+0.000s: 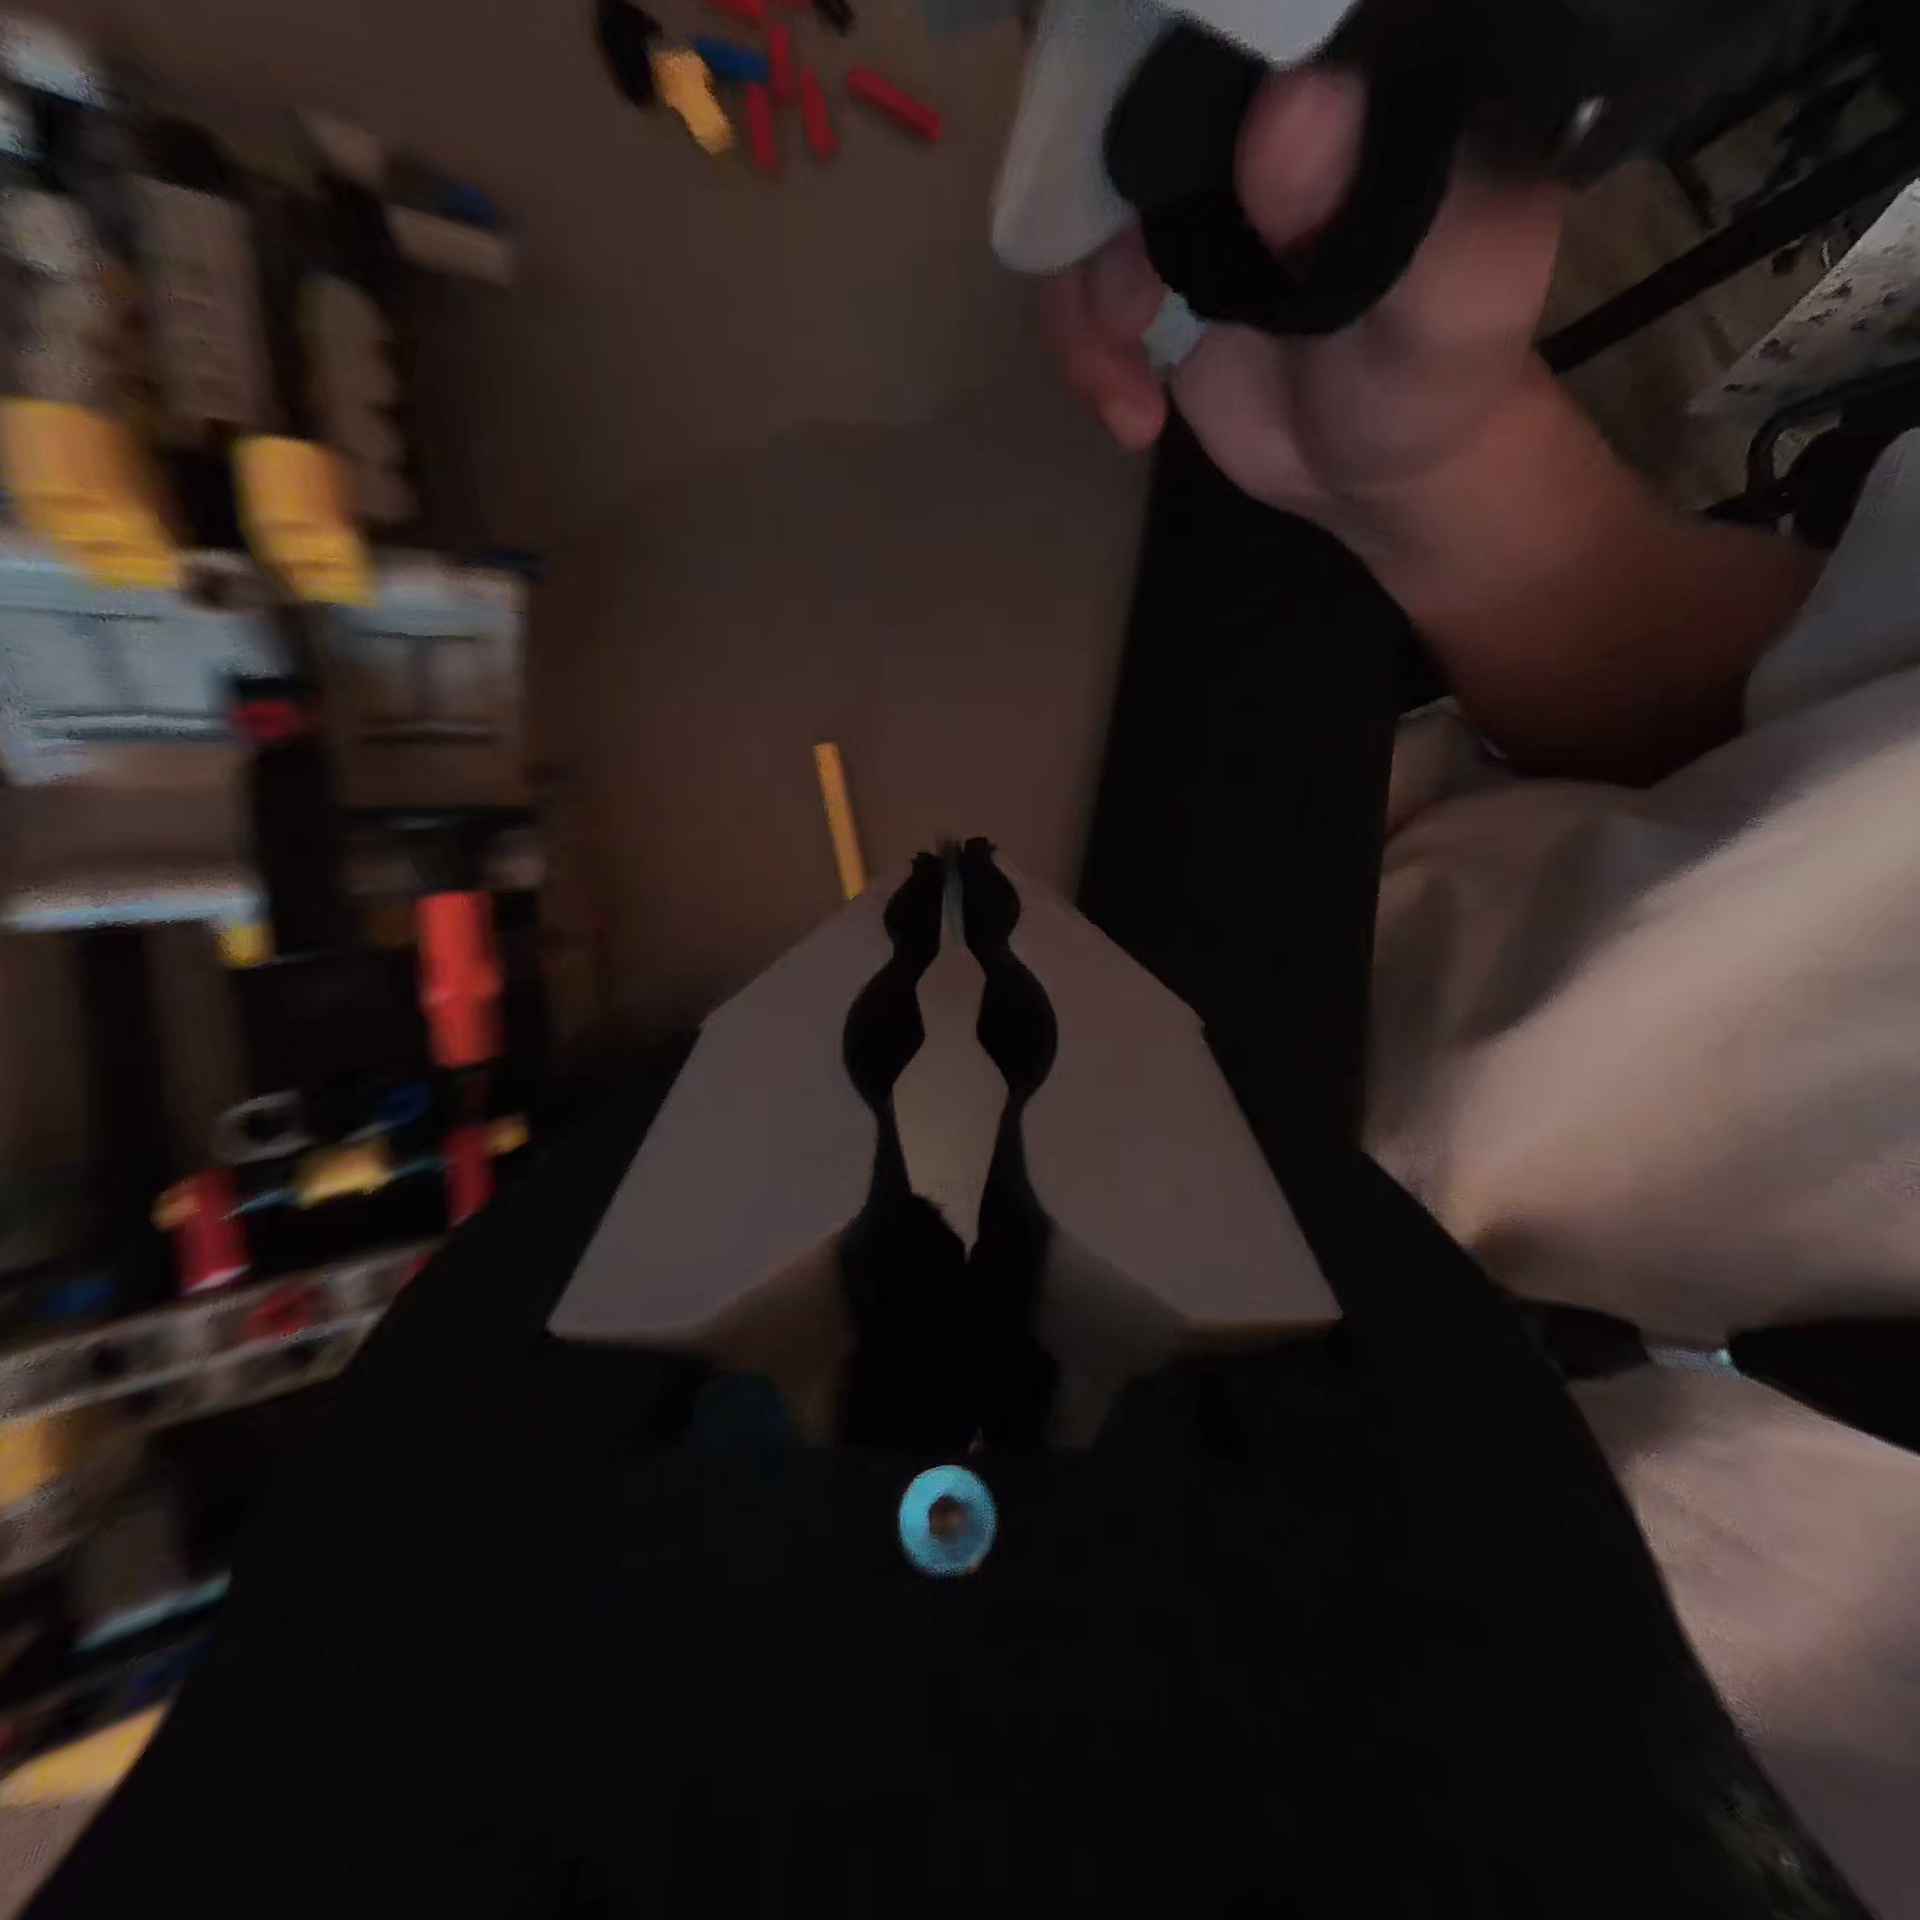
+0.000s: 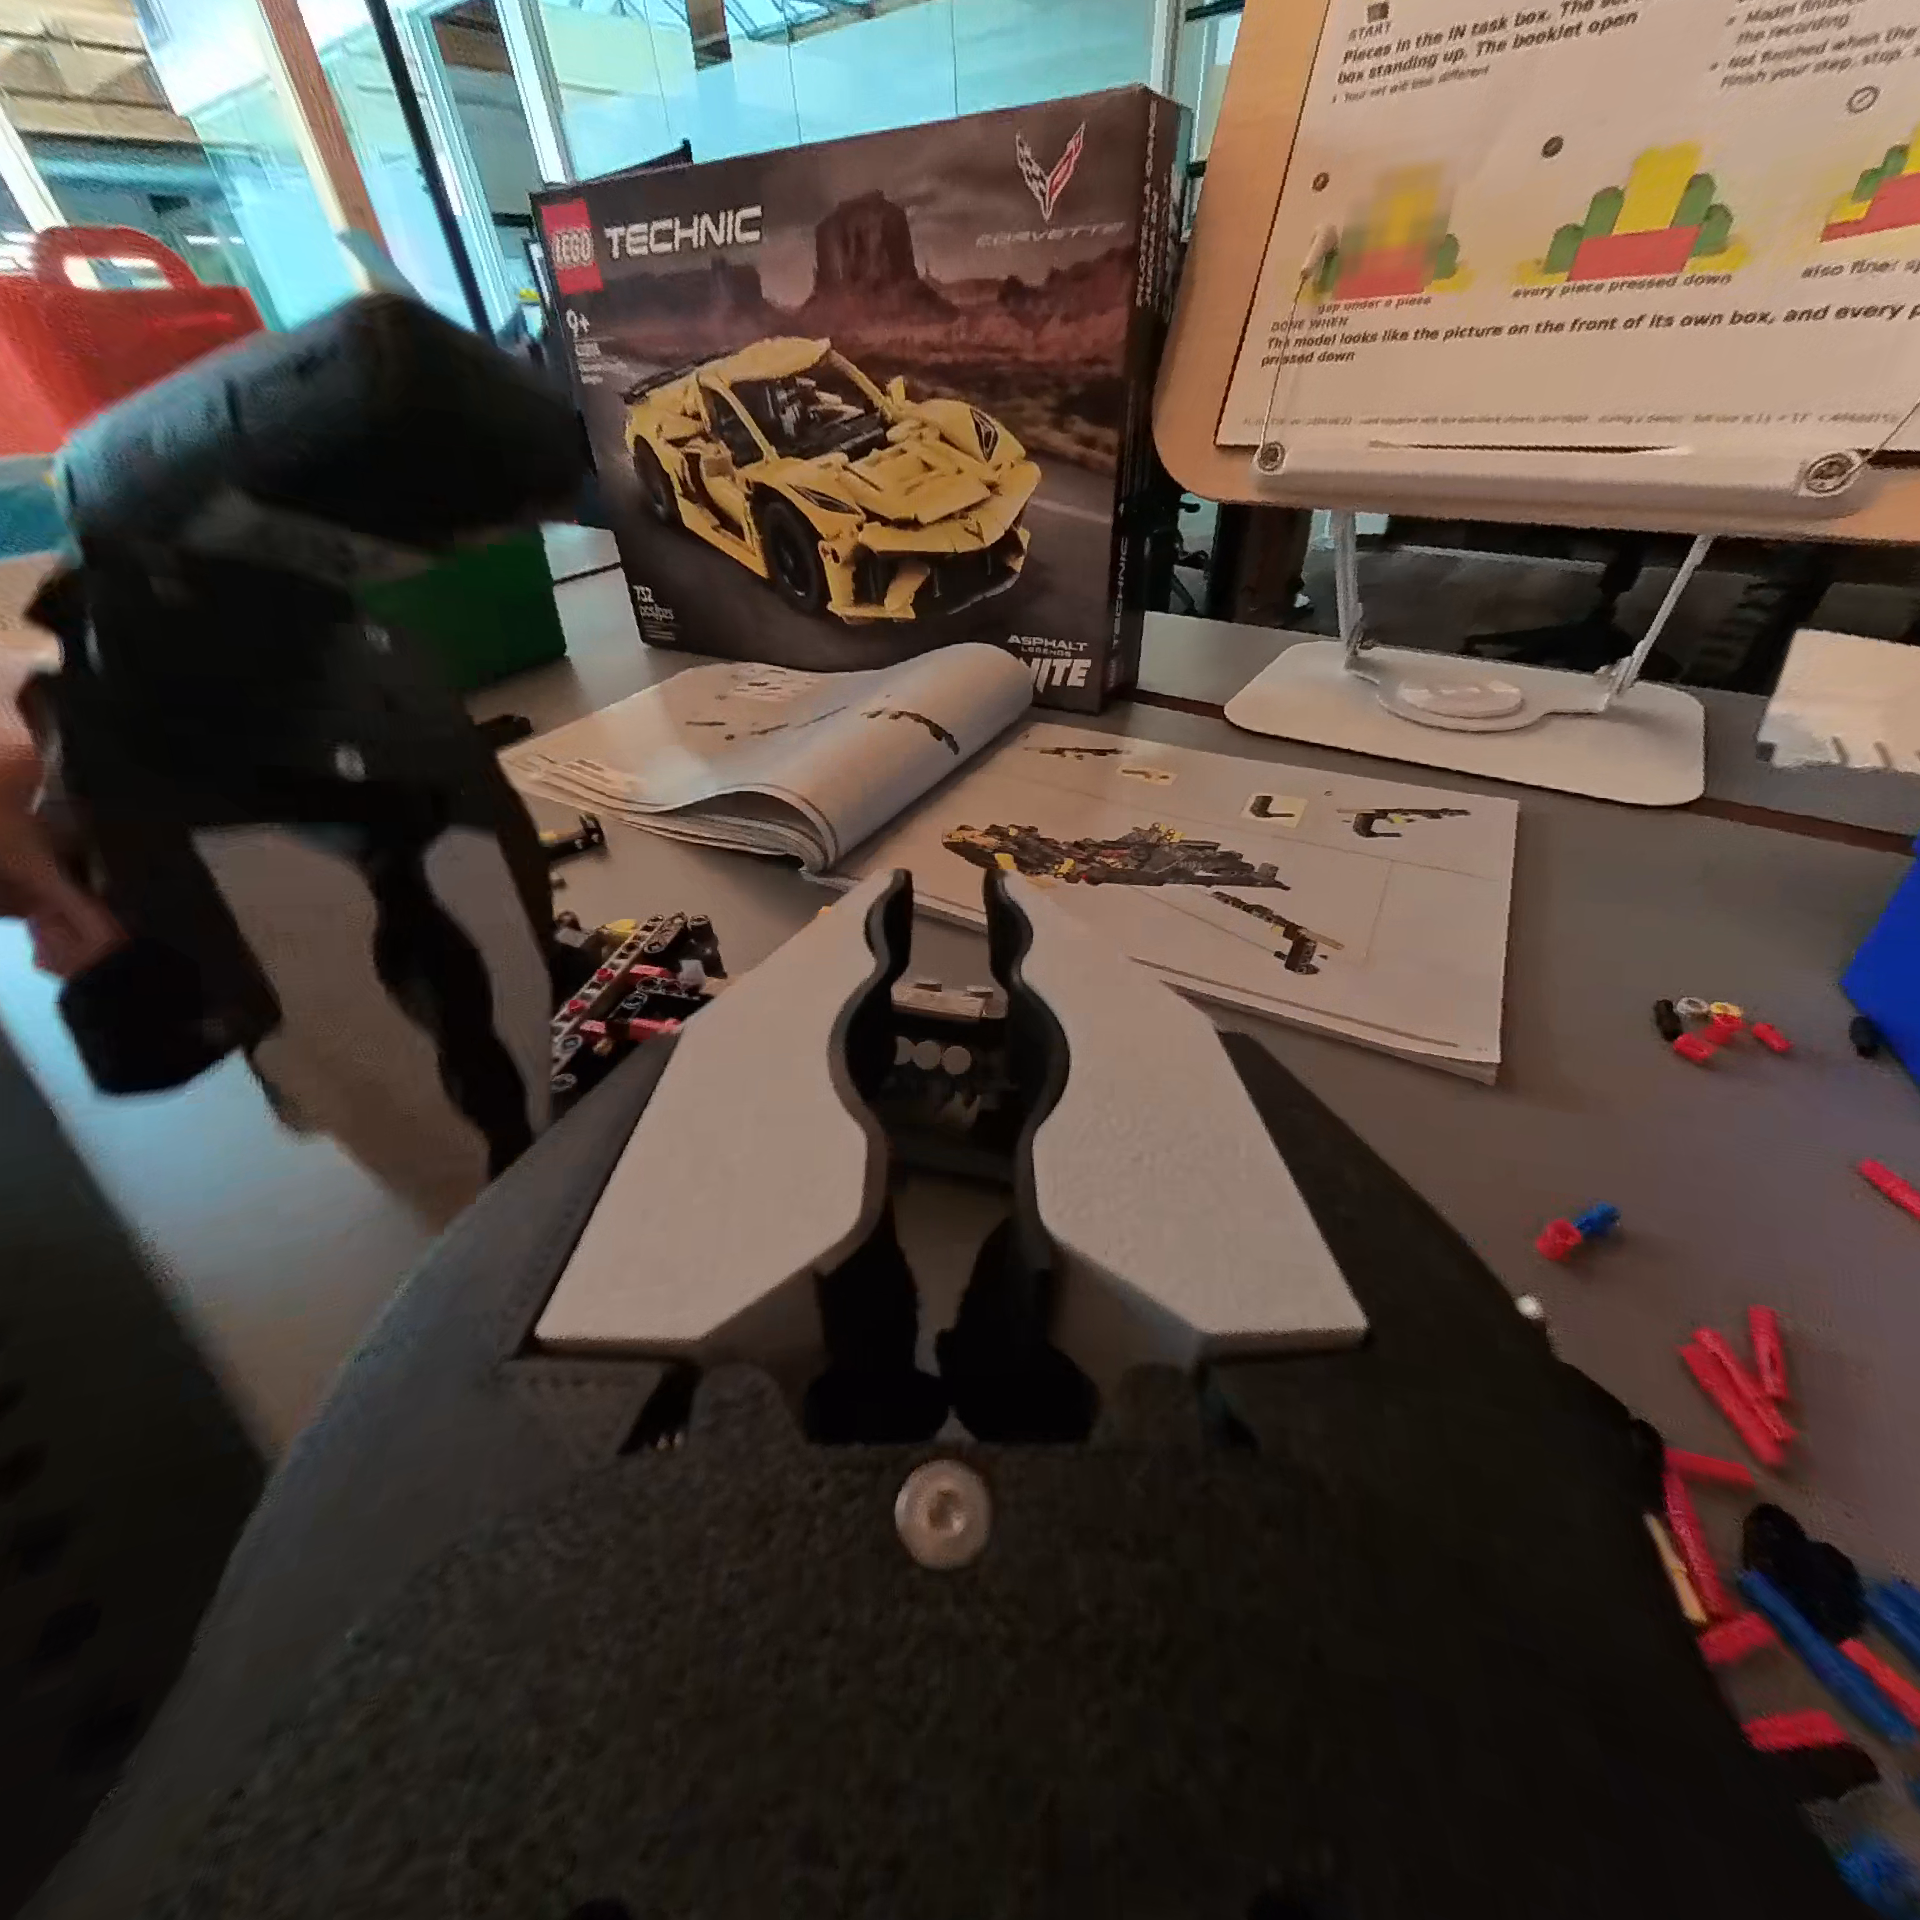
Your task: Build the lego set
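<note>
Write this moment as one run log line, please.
left gripper: shut, empty | right gripper: shut on small black-and-grey lego assembly | open instruction booklet ahead

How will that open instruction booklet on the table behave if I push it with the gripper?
The instruction booklet will probably flex rather than slide as one stiff piece: its left pages already bulge upward. The loose top pages may flip or crease. Lying flat on the smooth grey table, it would likely skid easily.

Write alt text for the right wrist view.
The right gripper, jaws slightly apart around a small dark lego assembly, hovers over a grey table with an open instruction booklet, a yellow-car lego box and scattered red and blue pins.
</note>
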Available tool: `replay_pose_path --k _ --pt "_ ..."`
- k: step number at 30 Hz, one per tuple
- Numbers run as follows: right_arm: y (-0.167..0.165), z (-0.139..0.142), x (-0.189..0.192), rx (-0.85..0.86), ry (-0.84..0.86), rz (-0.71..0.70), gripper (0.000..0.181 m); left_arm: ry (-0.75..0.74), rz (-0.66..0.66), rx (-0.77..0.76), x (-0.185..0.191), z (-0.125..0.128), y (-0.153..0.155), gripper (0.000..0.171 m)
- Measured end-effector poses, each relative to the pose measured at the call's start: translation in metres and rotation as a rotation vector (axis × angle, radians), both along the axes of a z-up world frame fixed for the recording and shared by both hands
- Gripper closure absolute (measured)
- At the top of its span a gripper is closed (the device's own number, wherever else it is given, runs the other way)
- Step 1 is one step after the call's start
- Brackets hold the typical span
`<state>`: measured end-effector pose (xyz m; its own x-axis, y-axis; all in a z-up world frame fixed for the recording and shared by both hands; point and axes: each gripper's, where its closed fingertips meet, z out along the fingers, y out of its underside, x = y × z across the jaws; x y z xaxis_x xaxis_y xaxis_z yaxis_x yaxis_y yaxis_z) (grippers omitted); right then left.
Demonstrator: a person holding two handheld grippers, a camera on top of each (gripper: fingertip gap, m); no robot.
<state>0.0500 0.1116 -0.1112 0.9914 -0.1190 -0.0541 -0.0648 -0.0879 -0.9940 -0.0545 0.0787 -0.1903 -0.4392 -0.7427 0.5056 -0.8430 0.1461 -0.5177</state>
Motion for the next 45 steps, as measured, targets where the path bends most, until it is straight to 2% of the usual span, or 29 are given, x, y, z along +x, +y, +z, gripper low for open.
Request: replay_pose_path --k 5,8,13,14,16,18,20,23,25,26,29,33,41,45 --pt "-0.002 0.001 -0.001 0.010 0.014 0.011 0.168 -0.013 0.064 0.098 0.011 -0.023 -0.029 0.170" --pt "-0.001 -0.002 0.000 -0.006 0.023 0.013 0.168 -0.030 0.109 0.203 0.019 -0.030 -0.021 0.170" --pt "-0.001 -0.003 0.001 -0.006 0.053 0.020 0.168 -0.021 0.125 0.217 0.022 -0.031 -0.018 0.169" --pt "-0.001 -0.004 0.001 -0.009 0.060 0.022 0.168 -0.020 0.125 0.220 0.022 -0.031 -0.018 0.166" --pt "0.001 -0.010 0.003 -0.035 0.076 0.019 0.167 -0.032 0.140 0.209 0.020 -0.023 -0.017 0.140" --pt "0.004 -0.027 0.002 -0.119 0.100 0.026 0.159 -0.094 0.188 0.173 0.014 -0.003 -0.011 0.127" --pt "0.010 -0.053 -0.009 -0.270 0.114 0.082 0.145 -0.190 0.296 0.168 0.002 0.016 0.011 0.127" --pt "0.022 -0.081 -0.026 -0.454 0.053 0.131 0.117 -0.252 0.536 0.311 -0.030 0.019 0.075 0.122" --pt "0.029 -0.077 -0.025 -0.474 -0.003 0.090 0.105 -0.235 0.638 0.412 -0.051 0.009 0.110 0.111" --pt "0.032 -0.073 -0.027 -0.461 -0.004 0.087 0.104 -0.219 0.655 0.420 -0.058 0.003 0.117 0.106" --pt "0.042 -0.066 -0.028 -0.436 -0.010 0.077 0.095 -0.175 0.655 0.439 -0.061 -0.015 0.125 0.094" --pt "0.051 -0.075 -0.022 -0.509 -0.048 0.055 0.090 -0.192 0.621 0.466 -0.047 -0.020 0.125 0.105" --pt "0.059 -0.077 -0.006 -0.525 -0.012 -0.076 0.091 -0.203 0.540 0.486 -0.021 -0.023 0.157 0.109" --pt "0.065 -0.077 -0.007 -0.537 0.012 -0.101 0.092 -0.191 0.536 0.485 -0.020 -0.023 0.169 0.111"
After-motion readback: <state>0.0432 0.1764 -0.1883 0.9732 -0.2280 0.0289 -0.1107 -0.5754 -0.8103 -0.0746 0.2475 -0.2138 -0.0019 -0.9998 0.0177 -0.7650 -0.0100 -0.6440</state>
